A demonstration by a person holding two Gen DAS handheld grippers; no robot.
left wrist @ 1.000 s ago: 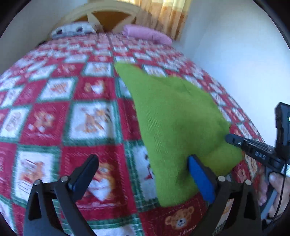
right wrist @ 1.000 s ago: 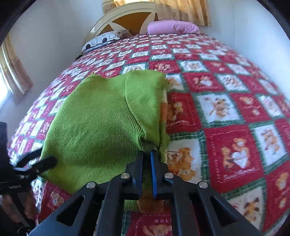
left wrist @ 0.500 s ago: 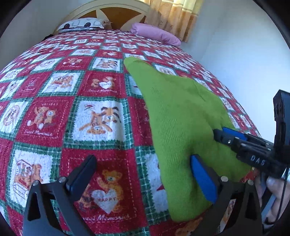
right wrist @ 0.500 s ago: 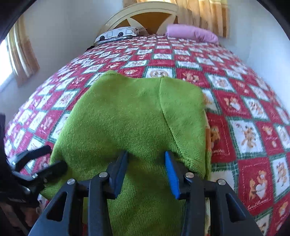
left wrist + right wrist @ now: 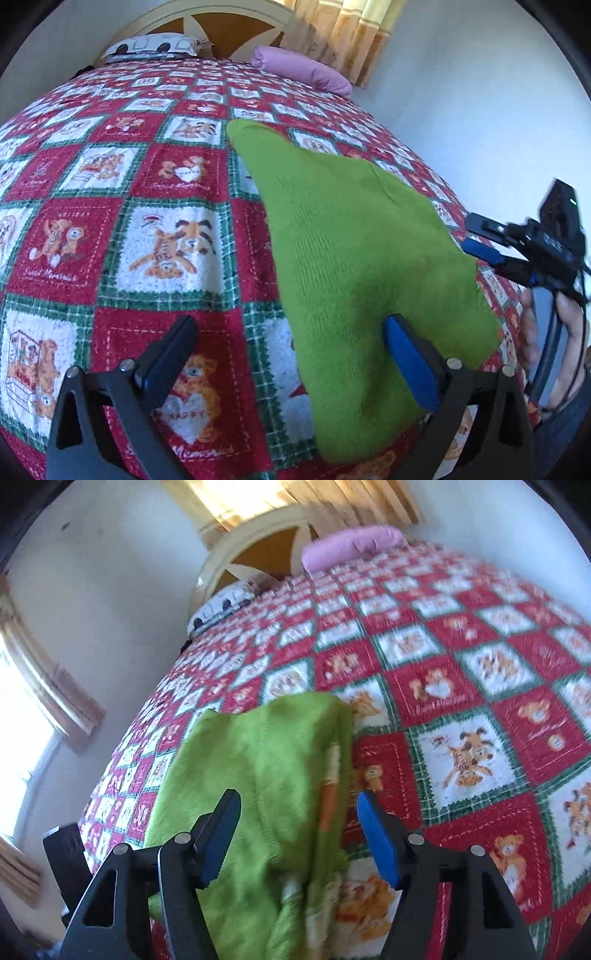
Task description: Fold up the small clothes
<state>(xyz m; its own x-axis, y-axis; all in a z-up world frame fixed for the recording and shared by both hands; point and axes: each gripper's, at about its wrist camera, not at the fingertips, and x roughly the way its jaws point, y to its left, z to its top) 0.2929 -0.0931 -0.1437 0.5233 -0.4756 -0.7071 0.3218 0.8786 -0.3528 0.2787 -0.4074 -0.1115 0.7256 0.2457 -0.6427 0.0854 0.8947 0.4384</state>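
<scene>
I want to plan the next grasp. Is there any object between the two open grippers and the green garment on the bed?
Nothing visible is in the way. The green garment lies on the quilt, and the left gripper and right gripper are both open directly above it. The pink pillow is far off at the headboard.

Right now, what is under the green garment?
The green garment lies on the teddy-bear quilt, whose red and white squares show all around it. Orange and white fabric peeks out along its edge in the right wrist view. Whatever else it covers is hidden.
</scene>
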